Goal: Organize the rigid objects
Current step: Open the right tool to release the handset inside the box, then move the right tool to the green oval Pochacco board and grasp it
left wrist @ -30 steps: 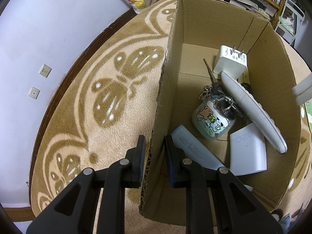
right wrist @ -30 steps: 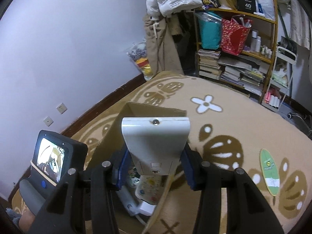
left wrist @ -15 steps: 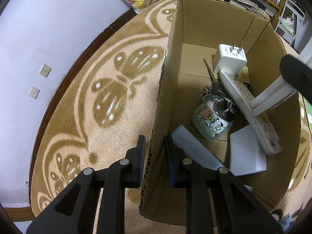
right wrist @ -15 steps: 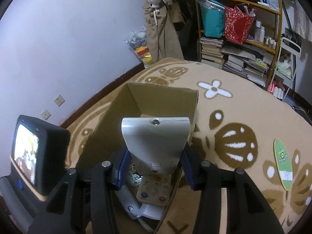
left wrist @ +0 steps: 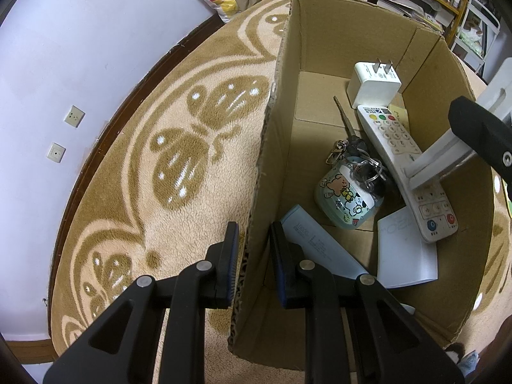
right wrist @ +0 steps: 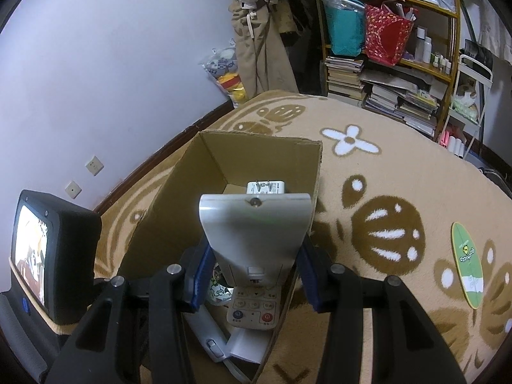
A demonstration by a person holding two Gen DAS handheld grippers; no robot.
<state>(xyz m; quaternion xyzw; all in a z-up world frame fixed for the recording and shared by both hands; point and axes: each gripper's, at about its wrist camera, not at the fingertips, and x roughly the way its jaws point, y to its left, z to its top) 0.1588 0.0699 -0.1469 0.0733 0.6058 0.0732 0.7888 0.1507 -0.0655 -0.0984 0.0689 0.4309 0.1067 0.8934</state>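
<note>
On a tan rug [left wrist: 179, 166] with brown leaf patterns stands an open cardboard box [left wrist: 323, 48], the landmark for everything else.

At the box's near left wall, the left gripper [left wrist: 253, 240] straddles the cardboard edge: one jaw outside the box, one inside, closed to a narrow gap with the wall between them. Whether the pads actually press the cardboard is hard to tell, but it appears to steady the box.

Over the box's right side, the right gripper [right wrist: 252, 275] holds a white stand [right wrist: 256, 227], a flat plastic piece with a small screw near its top edge. Its jaws are open only as wide as the stand and clamp it by its two side edges. From the left wrist view, the stand [left wrist: 448, 147] slants down into the box, its lower end touching or just above a white remote [left wrist: 406, 172].

Inside the box, the remote lies along the right wall, buttons up. At the far end sits a white plug adapter [left wrist: 374, 83], prongs up. Beside the remote, toward the middle, lie a bunch of keys [left wrist: 358, 156] and a small glass jar [left wrist: 345, 198] with cartoon animals. Nearest the left gripper are two pale flat packets [left wrist: 323, 243].

The stand looks light, stiff and smooth, so probably slippery; the side-edge hold suits it. It should be lowered gently clear of the jar, which looks breakable.
</note>
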